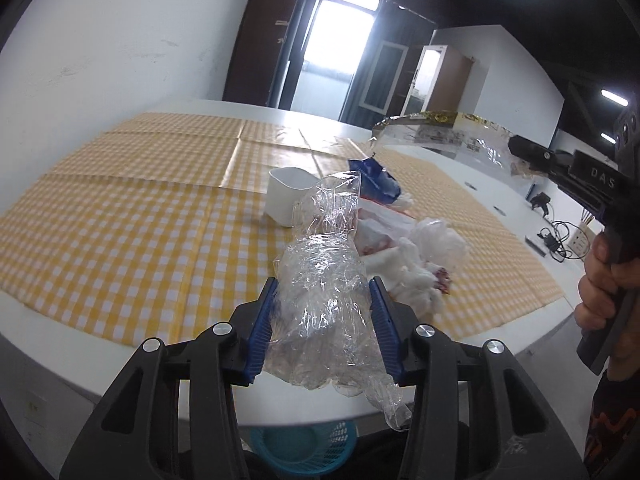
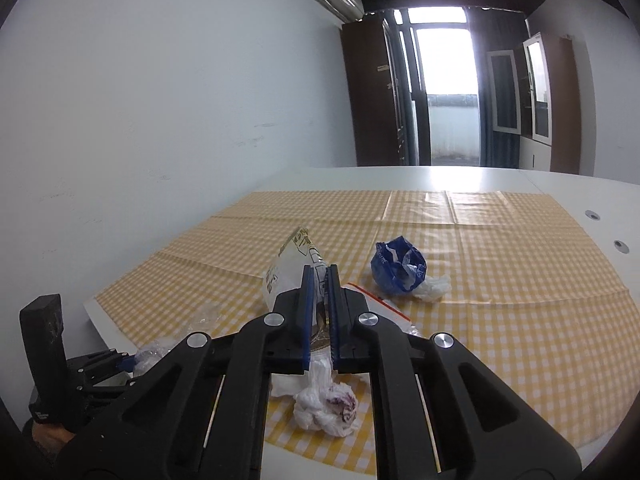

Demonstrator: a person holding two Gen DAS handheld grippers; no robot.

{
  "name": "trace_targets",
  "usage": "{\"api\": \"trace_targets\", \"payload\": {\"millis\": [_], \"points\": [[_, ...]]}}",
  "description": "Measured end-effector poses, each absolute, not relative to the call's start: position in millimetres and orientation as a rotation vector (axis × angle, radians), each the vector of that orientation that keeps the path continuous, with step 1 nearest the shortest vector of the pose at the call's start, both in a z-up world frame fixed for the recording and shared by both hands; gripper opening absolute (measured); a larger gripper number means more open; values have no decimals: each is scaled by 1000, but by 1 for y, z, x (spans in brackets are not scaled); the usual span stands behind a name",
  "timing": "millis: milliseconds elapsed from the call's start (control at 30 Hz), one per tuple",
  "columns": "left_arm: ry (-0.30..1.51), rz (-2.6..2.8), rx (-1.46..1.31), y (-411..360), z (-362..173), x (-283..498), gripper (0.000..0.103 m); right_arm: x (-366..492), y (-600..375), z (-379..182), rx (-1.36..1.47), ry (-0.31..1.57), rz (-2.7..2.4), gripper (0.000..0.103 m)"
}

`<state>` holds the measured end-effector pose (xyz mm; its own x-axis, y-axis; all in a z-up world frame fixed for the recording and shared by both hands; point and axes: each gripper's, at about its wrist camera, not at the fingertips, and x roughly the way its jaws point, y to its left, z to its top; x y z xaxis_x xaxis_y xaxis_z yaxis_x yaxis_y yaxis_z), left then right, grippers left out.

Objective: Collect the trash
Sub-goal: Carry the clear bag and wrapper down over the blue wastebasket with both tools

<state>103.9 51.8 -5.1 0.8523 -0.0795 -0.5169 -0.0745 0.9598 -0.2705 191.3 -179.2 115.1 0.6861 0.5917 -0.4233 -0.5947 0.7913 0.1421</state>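
Left hand-held gripper (image 1: 324,324) clamps clear wrap (image 1: 326,304) above basket (image 1: 304,450), likely for drop. Right hand-held gripper (image 2: 319,316) pinches printed wrapper (image 2: 294,266), lifted off bench (image 2: 480,178).

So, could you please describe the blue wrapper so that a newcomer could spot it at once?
Start at the yellow-and-white checked tablecloth on the white table. Near its middle, beyond the crumpled white tissues, sits the crumpled dark blue plastic wrapper. It is the only blue piece among clear and white litter.
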Motion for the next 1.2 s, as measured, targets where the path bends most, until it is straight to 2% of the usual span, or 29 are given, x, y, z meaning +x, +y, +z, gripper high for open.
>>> {"api": "trace_targets", "payload": {"millis": [633, 867, 1200], "points": [[481, -103, -234, 1, 2, -3, 45, 41, -250, 84, -14, 460, 635, 6], [490, -133, -198, -8, -1, -34, 45, 6, -268, 64, 17, 523, 688, 6], [587, -115, -206, -4, -42, -54, 45, -36, -276, 22, 7, 643, 729, 6]]}}
